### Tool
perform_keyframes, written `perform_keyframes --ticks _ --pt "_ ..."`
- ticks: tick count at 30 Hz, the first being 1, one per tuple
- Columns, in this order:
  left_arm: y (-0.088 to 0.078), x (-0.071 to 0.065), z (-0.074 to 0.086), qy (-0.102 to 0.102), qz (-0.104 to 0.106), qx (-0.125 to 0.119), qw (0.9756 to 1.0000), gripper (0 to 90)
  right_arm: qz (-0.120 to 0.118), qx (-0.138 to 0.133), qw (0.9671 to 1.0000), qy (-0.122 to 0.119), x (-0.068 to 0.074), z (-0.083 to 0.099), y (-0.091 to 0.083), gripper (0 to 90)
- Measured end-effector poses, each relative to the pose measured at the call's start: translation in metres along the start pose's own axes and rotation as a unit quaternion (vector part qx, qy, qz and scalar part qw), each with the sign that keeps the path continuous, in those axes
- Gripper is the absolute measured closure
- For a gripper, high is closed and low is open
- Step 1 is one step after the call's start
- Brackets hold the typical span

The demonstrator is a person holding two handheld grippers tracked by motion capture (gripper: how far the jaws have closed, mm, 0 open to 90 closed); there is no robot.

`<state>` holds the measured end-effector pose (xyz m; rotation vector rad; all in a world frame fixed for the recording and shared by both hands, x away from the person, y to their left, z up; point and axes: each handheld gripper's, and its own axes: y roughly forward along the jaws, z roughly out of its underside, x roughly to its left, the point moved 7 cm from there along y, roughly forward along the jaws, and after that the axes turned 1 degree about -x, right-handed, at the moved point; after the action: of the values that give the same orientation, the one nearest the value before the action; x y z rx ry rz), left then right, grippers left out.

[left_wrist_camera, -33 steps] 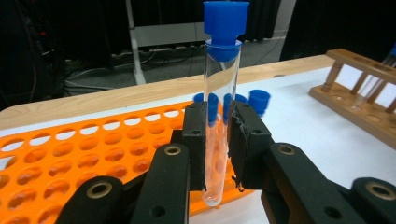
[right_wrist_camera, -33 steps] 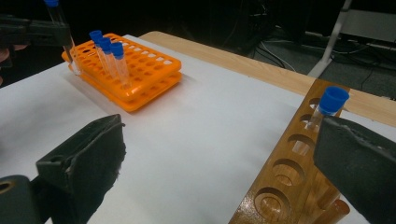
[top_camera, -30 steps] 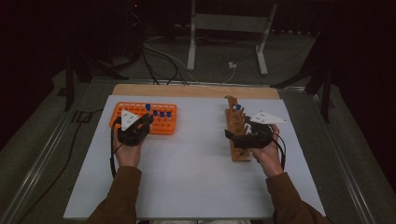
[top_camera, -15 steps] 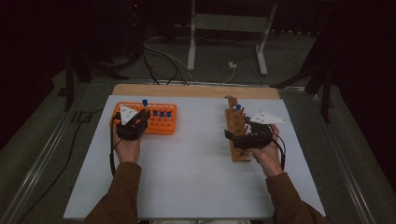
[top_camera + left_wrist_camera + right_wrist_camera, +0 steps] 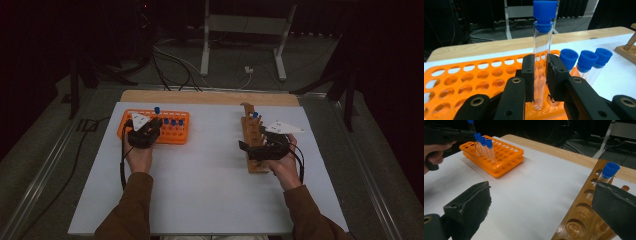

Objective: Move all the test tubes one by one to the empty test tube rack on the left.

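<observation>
On the white table sheet (image 5: 210,190) we note two racks: an orange plastic rack (image 5: 172,134) toward the left and a wooden rack (image 5: 253,145) toward the right, well apart. At the orange rack, the left gripper (image 5: 540,75) pinches a clear test tube (image 5: 541,57) with a blue cap (image 5: 545,11); its two black jaws press against the glass on either side, below mid-height. The tube stands upright with its rounded bottom at the level of the rack's top holes (we cannot tell whether it sits inside a hole or just above one). Three more blue-capped tubes (image 5: 584,62) stand in a row in the same rack, just beside the held one. From the high view, the left gripper (image 5: 145,132) sits over the near-left part of the orange rack, the raised cap (image 5: 157,109) above the others. Over at the wooden rack, the right gripper (image 5: 541,207) has its jaws spread wide, holding nothing, beside the rack's row of holes. One blue-capped tube (image 5: 608,173) stands in a far hole of the wooden rack (image 5: 584,220).
</observation>
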<state>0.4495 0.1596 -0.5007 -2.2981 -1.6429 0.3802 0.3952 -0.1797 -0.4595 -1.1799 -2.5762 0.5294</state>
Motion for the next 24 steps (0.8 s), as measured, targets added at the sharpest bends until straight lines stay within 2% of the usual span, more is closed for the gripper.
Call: perform_keyframes --ticks 12,14,20,24 --pt "0.01 0.0 0.024 0.005 -0.001 0.033 0.9995 78.0 -0.003 0.0 1.0 0.0 0.001 0.001 0.0 2.0" --pt "0.01 -0.001 0.026 0.017 -0.002 0.04 0.9991 78.0 -0.003 0.001 1.0 0.0 0.001 0.001 0.001 2.0" --pt "0.009 -0.002 0.028 0.028 -0.003 0.053 0.9982 78.2 -0.005 0.004 1.0 -0.002 0.002 0.002 0.003 2.0" --pt "0.012 -0.003 0.033 0.04 -0.006 0.07 0.9968 78.1 -0.005 0.003 1.0 -0.002 0.002 0.002 0.002 2.0"
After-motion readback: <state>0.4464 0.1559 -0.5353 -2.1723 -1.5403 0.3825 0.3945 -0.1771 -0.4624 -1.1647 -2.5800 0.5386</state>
